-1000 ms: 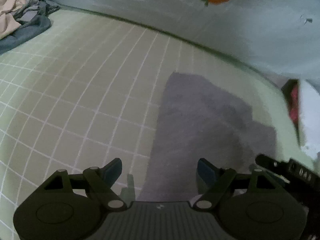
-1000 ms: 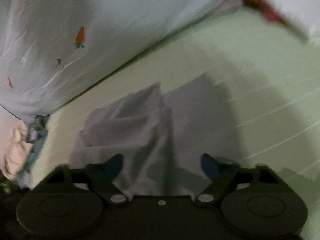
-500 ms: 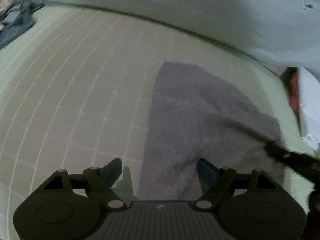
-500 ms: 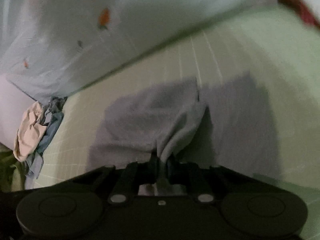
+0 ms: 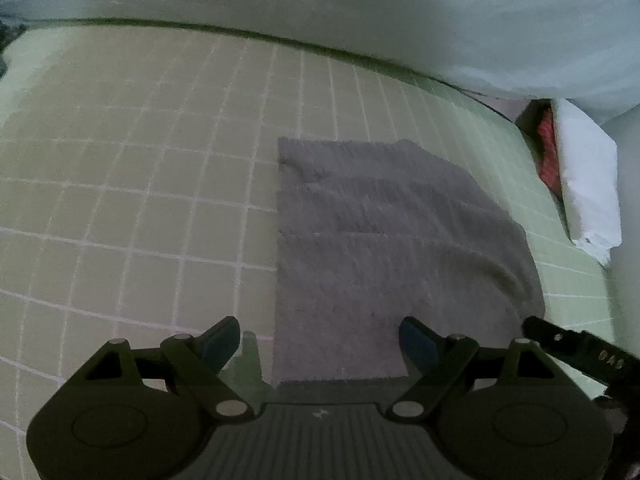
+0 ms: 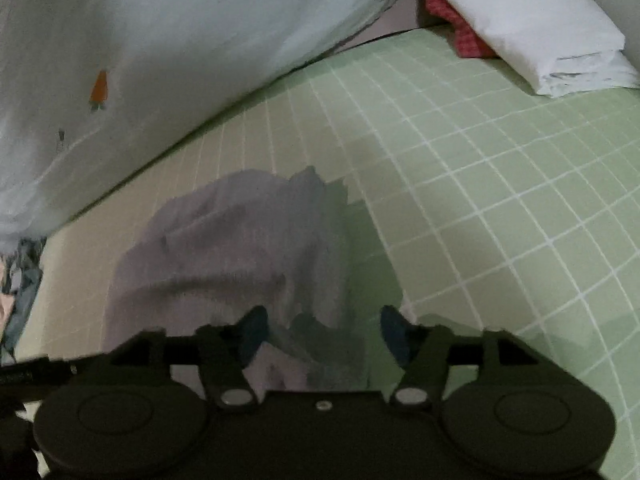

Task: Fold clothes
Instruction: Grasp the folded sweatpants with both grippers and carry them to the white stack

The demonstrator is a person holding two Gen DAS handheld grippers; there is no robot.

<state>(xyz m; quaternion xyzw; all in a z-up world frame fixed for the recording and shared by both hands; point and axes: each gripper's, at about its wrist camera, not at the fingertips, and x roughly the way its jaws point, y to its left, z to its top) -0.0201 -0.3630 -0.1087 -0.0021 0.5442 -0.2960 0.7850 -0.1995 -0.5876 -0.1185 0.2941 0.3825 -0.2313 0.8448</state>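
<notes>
A grey cloth (image 5: 384,248) lies folded flat on the green checked sheet (image 5: 140,200); its near edge sits between my left fingers. My left gripper (image 5: 320,346) is open and empty just above that near edge. In the right wrist view the same grey cloth (image 6: 232,248) lies rumpled, its near right corner between the open fingers. My right gripper (image 6: 320,334) is open and holds nothing. Part of the right gripper's arm (image 5: 576,350) shows at the lower right of the left wrist view.
A pale blue quilt with carrot prints (image 6: 160,60) lies along the far side of the bed. A folded white cloth over a red one (image 6: 532,28) lies at the far right. A pile of clothes (image 6: 16,280) lies at the left edge.
My right gripper was shut on the cloth's corner half a second ago; now it has opened and let the cloth drop. The cloth now lies flatter. The left gripper stayed open.
</notes>
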